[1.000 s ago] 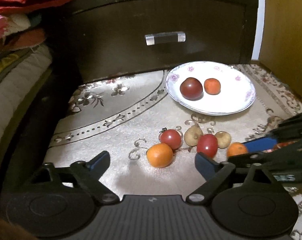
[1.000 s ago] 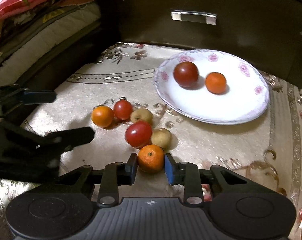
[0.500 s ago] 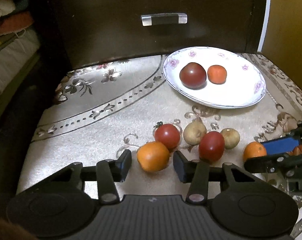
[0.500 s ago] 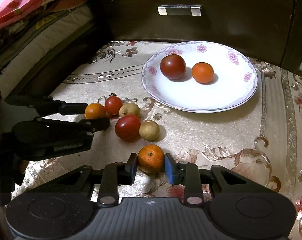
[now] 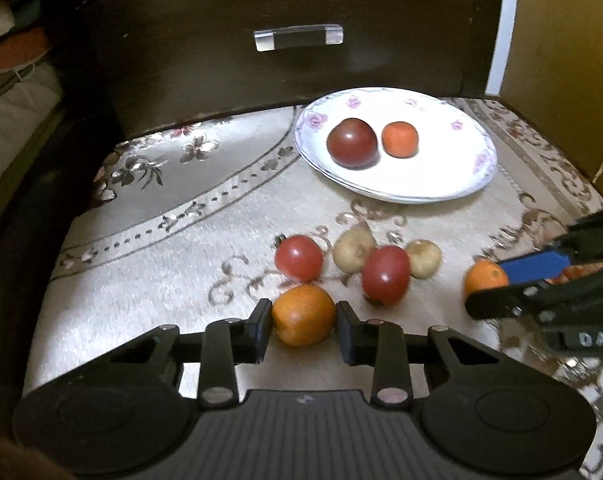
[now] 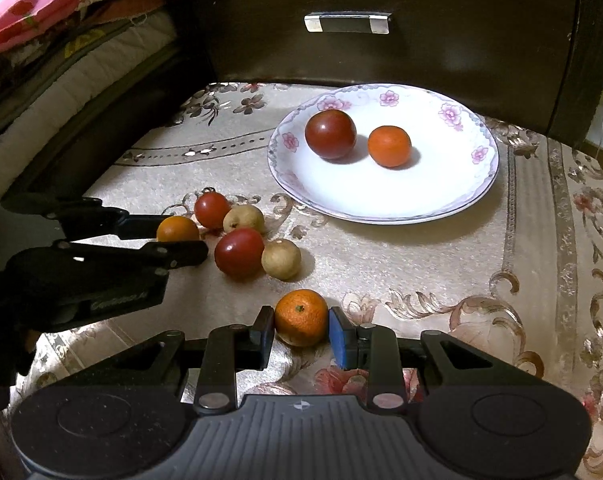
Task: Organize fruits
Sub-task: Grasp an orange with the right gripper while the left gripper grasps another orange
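On a patterned cloth lie two red tomatoes and two pale brown fruits. My left gripper is closing, with an orange between its jaws and both pads against it. The right gripper is shut on a second orange that rests on the cloth. Each gripper also shows in the other's view, the left gripper and the right gripper. Behind them a white flowered plate holds a dark tomato and an orange.
A dark drawer front with a metal handle rises right behind the plate. Folded bedding is stacked at the left. A yellow panel stands at the right. The cloth's dark left edge drops off beside the left gripper.
The left gripper's jaws went from wide apart to tight around the near orange. The right gripper stayed clamped on its orange in the same spot.
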Tool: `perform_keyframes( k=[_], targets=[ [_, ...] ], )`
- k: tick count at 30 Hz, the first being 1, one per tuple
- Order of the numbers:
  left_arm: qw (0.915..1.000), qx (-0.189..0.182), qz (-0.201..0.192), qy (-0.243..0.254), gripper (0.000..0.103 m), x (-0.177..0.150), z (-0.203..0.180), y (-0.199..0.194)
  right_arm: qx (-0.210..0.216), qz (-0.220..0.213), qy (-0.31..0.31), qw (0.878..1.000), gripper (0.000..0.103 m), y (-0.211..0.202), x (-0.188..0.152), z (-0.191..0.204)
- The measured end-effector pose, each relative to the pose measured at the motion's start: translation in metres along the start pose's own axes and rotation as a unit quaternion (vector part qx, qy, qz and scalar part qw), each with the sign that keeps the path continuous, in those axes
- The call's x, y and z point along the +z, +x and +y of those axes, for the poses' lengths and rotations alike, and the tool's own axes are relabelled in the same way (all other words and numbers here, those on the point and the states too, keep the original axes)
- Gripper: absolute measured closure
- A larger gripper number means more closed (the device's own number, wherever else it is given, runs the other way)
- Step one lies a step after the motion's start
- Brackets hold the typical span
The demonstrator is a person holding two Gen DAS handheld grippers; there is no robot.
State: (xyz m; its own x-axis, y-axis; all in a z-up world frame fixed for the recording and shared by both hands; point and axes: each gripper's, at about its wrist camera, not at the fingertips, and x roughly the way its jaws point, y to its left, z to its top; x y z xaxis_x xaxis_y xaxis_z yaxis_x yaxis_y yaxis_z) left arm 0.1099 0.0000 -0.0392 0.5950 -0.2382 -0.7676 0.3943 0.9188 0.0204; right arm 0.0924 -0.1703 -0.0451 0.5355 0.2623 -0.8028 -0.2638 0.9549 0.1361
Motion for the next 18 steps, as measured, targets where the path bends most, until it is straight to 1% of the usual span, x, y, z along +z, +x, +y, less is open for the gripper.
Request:
perform_keyframes(
  k=[5, 9, 14, 18],
  targets=[
    [0.9998, -0.014, 0.008, 0.011, 0.064, -0.013, -0.01, -0.016, -0.002, 0.001, -0.009, 1.0, 0.077, -0.005, -0.005, 0.001],
    [0.9993, -0.022, 0.019, 0.023, 0.064, -0.021, -0.017, -0.017, 0.001, 0.005, -0.026, 1.0, 0.077, -0.008, -0.011, 0.004],
    [0.9991, -0.028, 0.016, 0.029, 0.063, -0.024, -0.017, -0.018, -0.001, 0.004, -0.047, 0.999, 0.074, -0.008, -0.013, 0.01],
    [0.9987, -0.02, 0.01, 0.045, 0.056, -0.026, -0.018, -0.019, 0.001, 0.0, -0.056, 0.998, 0.071, -0.007, -0.014, 0.013]
  ],
)
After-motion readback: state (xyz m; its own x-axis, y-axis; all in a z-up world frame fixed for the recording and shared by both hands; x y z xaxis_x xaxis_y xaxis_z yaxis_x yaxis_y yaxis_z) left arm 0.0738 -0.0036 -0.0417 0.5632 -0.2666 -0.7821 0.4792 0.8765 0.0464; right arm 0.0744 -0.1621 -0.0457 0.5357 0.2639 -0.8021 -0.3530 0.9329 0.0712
